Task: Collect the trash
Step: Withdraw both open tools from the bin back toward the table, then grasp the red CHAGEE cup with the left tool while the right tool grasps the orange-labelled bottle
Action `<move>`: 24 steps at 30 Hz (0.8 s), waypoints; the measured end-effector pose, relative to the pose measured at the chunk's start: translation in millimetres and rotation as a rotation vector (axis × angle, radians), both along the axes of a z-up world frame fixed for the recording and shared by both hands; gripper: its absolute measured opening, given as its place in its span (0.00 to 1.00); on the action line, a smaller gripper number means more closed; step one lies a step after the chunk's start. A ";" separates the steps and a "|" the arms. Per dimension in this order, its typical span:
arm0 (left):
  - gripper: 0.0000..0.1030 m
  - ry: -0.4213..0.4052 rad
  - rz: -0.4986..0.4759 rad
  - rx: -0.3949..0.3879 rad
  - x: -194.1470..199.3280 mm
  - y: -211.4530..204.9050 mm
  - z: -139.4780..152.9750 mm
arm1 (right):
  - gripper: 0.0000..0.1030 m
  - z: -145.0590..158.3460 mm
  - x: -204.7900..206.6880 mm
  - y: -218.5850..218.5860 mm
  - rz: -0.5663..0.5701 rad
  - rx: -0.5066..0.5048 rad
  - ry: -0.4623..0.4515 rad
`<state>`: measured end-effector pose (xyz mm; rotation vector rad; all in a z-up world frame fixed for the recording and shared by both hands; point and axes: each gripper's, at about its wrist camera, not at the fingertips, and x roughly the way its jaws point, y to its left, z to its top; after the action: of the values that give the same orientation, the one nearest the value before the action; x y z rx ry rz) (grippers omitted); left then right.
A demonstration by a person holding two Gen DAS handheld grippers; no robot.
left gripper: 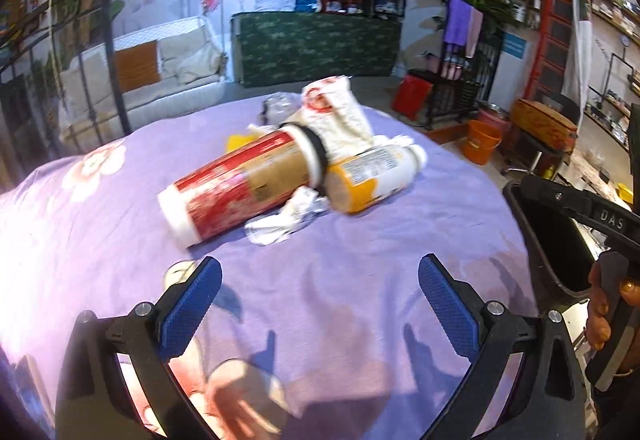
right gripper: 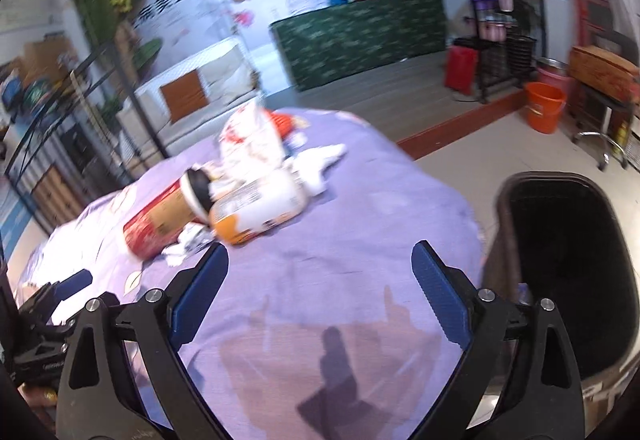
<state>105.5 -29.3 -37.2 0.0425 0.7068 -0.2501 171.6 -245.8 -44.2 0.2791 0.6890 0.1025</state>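
A heap of trash lies mid-table on the purple floral cloth (left gripper: 360,260): a red and brown can (left gripper: 240,183) on its side, a white and orange bottle (left gripper: 372,175) against it, crumpled white paper (left gripper: 288,220), and a white bag with red print (left gripper: 340,115). My left gripper (left gripper: 320,276) hovers open in front of the can, nothing between its blue pads. The right wrist view shows the same can (right gripper: 160,220), bottle (right gripper: 260,207) and bag (right gripper: 248,139). My right gripper (right gripper: 320,260) is open and empty, near the bottle. A black bin (right gripper: 568,280) stands at the table's right edge.
The bin's rim (left gripper: 540,240) and a hand holding the other gripper (left gripper: 608,292) show at the left view's right side. An orange bucket (right gripper: 544,107), a red bag (right gripper: 460,67), a metal rack (right gripper: 80,119) and a green-draped counter (right gripper: 360,35) stand on the floor beyond.
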 end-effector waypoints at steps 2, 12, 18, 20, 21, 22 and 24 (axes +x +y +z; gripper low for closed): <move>0.94 0.009 0.023 0.006 0.5 12.3 -3.3 | 0.89 -1.8 5.5 11.8 0.030 -0.002 0.011; 0.94 0.019 0.006 0.046 32.2 64.4 2.2 | 0.89 -5.7 25.1 54.2 0.137 -0.022 0.036; 0.93 0.050 -0.098 0.178 81.8 62.2 11.4 | 0.89 -12.0 28.7 53.6 0.146 -0.007 0.060; 0.92 0.092 -0.153 0.227 98.7 53.6 8.3 | 0.89 -17.0 29.0 51.2 0.143 0.001 0.076; 0.92 0.108 -0.181 0.249 105.5 48.2 6.4 | 0.89 -19.7 29.3 50.1 0.141 0.001 0.084; 0.92 0.125 -0.205 0.274 111.9 42.4 3.8 | 0.89 -21.7 29.6 49.0 0.139 0.000 0.089; 0.92 0.145 -0.246 0.348 125.8 28.0 -3.1 | 0.89 -24.7 30.1 45.9 0.134 0.005 0.102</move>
<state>231.4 -1.4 -40.3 0.4488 0.8841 -0.3662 201.7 -199.9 -68.9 0.2439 0.8088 0.2193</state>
